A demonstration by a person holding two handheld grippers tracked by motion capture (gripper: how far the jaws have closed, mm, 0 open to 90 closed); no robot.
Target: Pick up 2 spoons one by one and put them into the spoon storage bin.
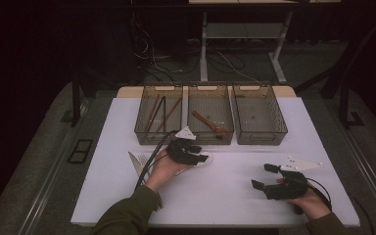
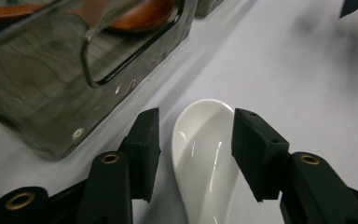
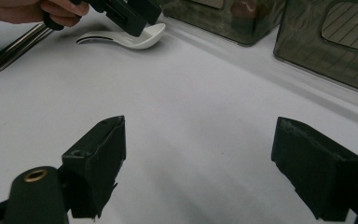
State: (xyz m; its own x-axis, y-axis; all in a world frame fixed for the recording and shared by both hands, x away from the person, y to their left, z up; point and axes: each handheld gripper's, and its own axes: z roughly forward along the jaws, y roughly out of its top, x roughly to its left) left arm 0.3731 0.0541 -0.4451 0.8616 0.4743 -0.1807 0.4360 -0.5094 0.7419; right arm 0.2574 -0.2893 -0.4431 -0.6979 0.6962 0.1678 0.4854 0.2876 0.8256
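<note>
White spoon (image 2: 204,158) between spread left claw (image 2: 196,154) pads; right claw (image 3: 214,172) spread over bare table (image 3: 191,93)

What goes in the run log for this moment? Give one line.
left tongs: open, astride white spoon | right tongs: open, empty | spoon on table

A lab: dim room, white bench (image 1: 254,186), three smoky bins (image 1: 210,115), loose cables (image 1: 225,63) on the far floor, desk legs (image 1: 204,49).
</note>
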